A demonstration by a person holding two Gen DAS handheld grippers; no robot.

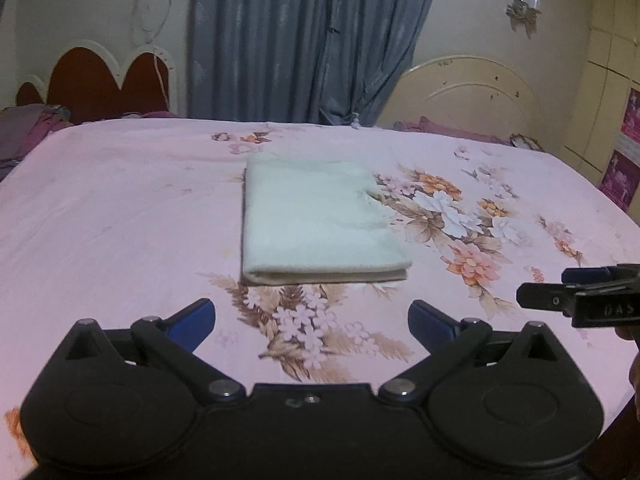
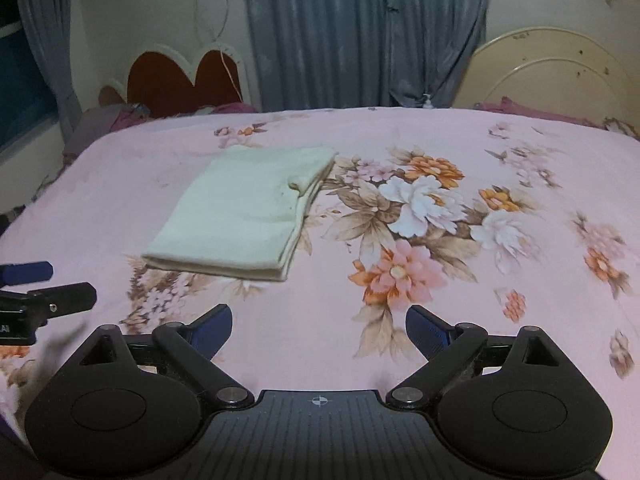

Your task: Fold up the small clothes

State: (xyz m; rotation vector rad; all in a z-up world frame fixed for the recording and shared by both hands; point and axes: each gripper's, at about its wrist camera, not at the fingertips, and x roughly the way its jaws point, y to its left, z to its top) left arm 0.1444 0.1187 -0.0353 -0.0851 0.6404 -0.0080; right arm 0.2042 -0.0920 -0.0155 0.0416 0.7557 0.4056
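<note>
Cloth (image 1: 316,216), pale and folded into a thick rectangle, lies flat on the pink floral bedsheet (image 1: 120,216), its folded edge toward the cameras. Nearer than the cloth, the left gripper (image 1: 312,322) hovers above the sheet, tilted downward, blue-padded jaws spread wide with nothing between them. The right gripper (image 2: 319,326) hangs right of the cloth, equally spread and empty, well apart from it. Beyond the cloth hangs a blue-grey curtain (image 1: 304,40); a red scalloped headboard (image 1: 100,80) stands to its left, a cream arched headboard (image 1: 472,92) to its right.
</note>
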